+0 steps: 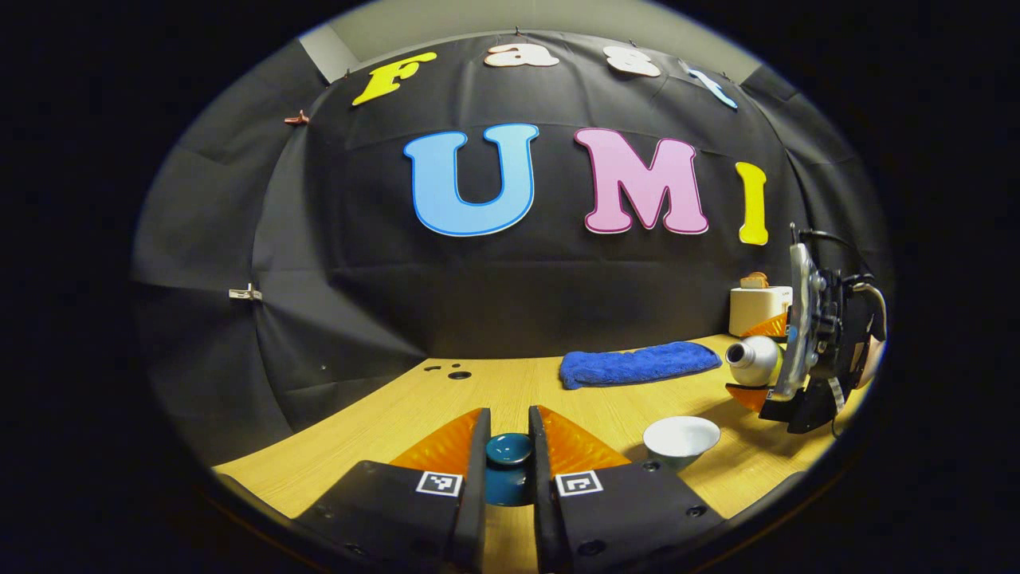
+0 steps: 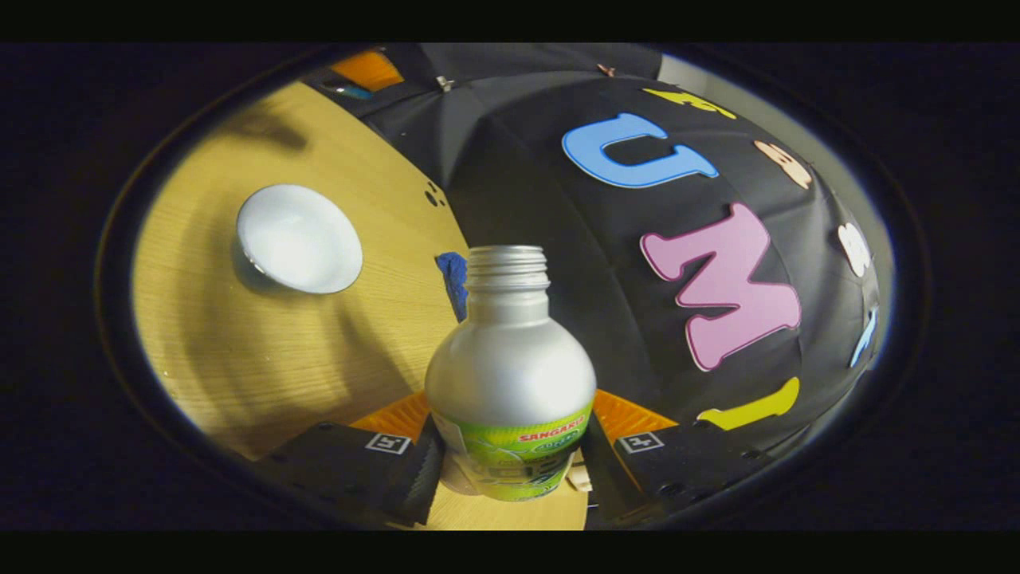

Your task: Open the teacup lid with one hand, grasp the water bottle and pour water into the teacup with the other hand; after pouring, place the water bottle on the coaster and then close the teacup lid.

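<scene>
Left gripper view
Left gripper (image 1: 508, 458): low over the near edge of the counter (image 1: 398, 422); its two fingers are clenched on the knob of the teacup lid (image 1: 508, 449), one finger pressing each side.
Teacup lid: dark teal, held between the fingers at the near edge; whether it touches the counter cannot be told.
Teacup (image 1: 681, 441): white, uncovered, standing on the counter near its right edge, apart from the lid.
Right gripper (image 1: 805, 351): above the right edge of the counter, carrying the water bottle (image 1: 753, 360) tipped on its side, mouth toward the middle of the counter and higher than the teacup.
Blue cloth (image 1: 637, 365): folded, lying toward the far edge.
White box (image 1: 759, 309): at the far right corner.

Right gripper view
Right gripper (image 2: 510, 466): fingers grasping the water bottle (image 2: 510, 375) at its labelled body, one on each side.
Water bottle: silver, uncapped, its threaded neck pointing away from the camera.
Teacup (image 2: 299, 237): on the counter (image 2: 263, 359), up and left of the bottle's mouth and well apart from it; white interior visible.
Blue cloth (image 2: 453, 275): a corner visible just beside the bottle's neck.
</scene>
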The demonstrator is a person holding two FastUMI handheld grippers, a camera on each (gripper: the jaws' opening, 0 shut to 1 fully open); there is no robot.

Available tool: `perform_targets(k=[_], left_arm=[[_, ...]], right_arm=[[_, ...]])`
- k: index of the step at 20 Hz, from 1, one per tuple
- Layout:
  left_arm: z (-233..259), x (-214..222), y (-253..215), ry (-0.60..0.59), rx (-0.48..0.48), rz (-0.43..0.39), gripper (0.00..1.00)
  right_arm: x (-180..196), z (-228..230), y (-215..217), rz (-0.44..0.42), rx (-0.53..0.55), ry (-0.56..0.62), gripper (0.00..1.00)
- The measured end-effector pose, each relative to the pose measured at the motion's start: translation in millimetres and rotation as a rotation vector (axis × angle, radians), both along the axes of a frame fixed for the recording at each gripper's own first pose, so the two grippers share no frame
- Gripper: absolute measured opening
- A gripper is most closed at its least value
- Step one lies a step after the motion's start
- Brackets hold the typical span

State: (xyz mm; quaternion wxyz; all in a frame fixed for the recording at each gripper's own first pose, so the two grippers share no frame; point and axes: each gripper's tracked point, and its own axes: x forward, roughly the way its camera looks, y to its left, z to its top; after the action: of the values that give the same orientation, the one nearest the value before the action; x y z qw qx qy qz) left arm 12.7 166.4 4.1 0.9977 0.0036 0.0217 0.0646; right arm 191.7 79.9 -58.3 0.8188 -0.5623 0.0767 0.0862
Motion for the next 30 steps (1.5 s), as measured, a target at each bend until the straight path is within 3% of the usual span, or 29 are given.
perform_targets(k=[13,30], left_arm=[[-17.6,-10.2,0.7,0.026,-0.087,-0.016,0.29],[-23.4,-13.1,5.0,0.045,-0.107,-0.029,0.29]], right_arm=[[25.8,-4.6,45.3,0.154,-0.317,-0.113,0.78],[28.2,10.9,55.1,0.246,-0.544,-0.197,0.78]])
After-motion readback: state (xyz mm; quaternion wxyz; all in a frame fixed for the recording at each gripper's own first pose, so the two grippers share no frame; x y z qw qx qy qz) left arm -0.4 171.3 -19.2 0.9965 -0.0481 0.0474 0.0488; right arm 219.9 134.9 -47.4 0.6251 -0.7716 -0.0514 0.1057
